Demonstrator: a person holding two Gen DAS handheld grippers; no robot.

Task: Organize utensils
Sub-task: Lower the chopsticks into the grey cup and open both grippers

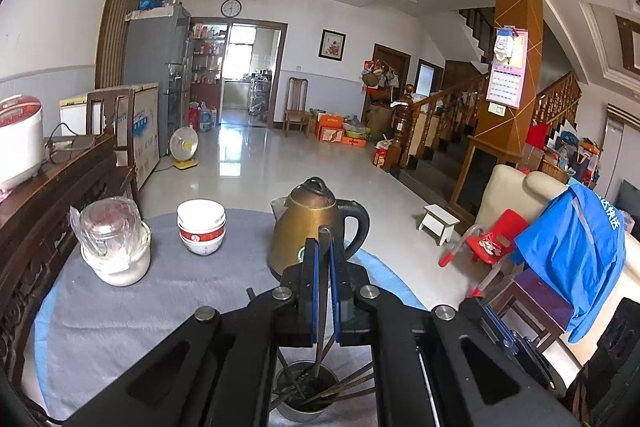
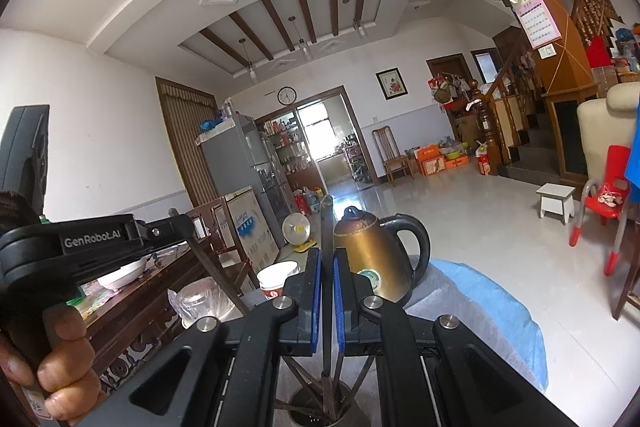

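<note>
In the left wrist view, my left gripper is shut on a dark flat utensil handle. Its lower end reaches into a metal holder cup that holds several dark utensils. In the right wrist view, my right gripper is shut on another dark utensil, standing upright with its lower end in the same holder cup. The left gripper shows at the left of that view, held by a hand, its utensil slanting down toward the cup.
On the grey-blue cloth stand a brass kettle, stacked bowls and a plastic-wrapped jar. A dark wooden sideboard with a rice cooker lies left. A red chair and a blue garment are right.
</note>
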